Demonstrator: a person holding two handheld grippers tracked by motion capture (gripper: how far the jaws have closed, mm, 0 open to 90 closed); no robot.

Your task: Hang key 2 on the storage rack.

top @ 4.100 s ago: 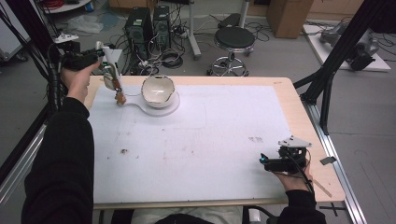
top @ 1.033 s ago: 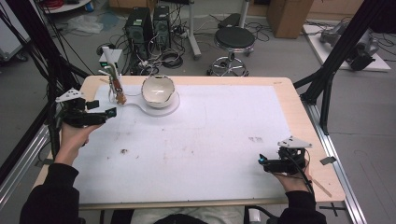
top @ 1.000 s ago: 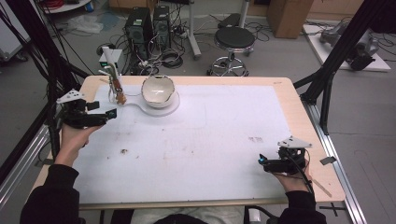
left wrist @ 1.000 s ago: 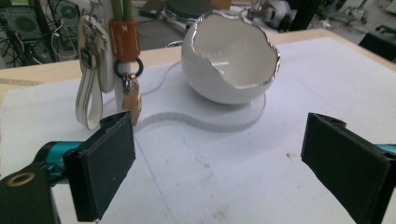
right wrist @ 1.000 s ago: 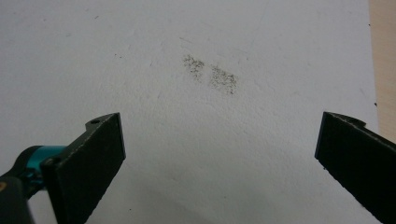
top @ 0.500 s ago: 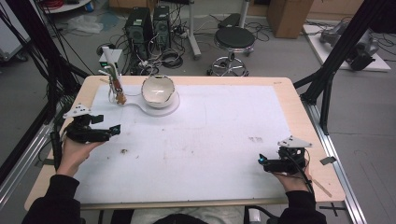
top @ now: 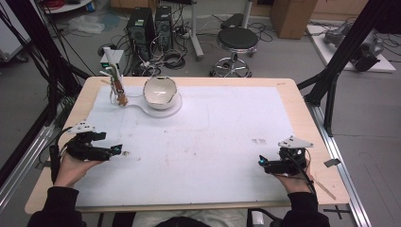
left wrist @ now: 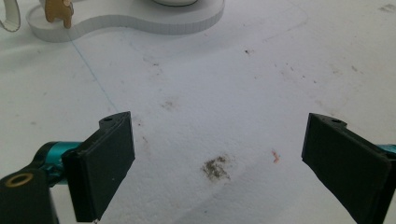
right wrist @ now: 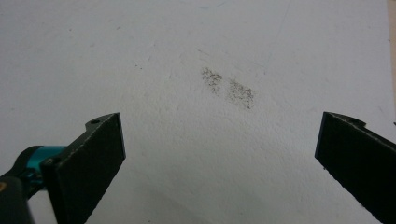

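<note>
since the earlier frames the left gripper (top: 124,152) has come way back from the white bowl (top: 160,91), where it was up by the far corner, and is now low at the near left part of the white sheet (top: 208,137), well apart from the bowl. right gripper (top: 260,161) hasn't budged, same spot near the right end of the sheet, far from the bowl too. bowl sits where it was on its white base (top: 161,109), with the little brown figure (top: 122,98) just left of the bowl on the same base. high view gives you the whole layout plus both hands but the jaws are too small to read there. left gripper view is where you see it properly: both black jaws spread wide with nothing between them, just bare sheet with a dark smudge (left wrist: 215,168) and a tiny pink fleck (left wrist: 275,157), and the front edge of the base (left wrist: 140,25) with the figure's feet (left wrist: 59,10) at the top, so it points toward the bowl. right gripper view has the same deal, jaws wide apart and holding nothing, over a grey double smear (right wrist: 228,87) on the sheet.
</note>
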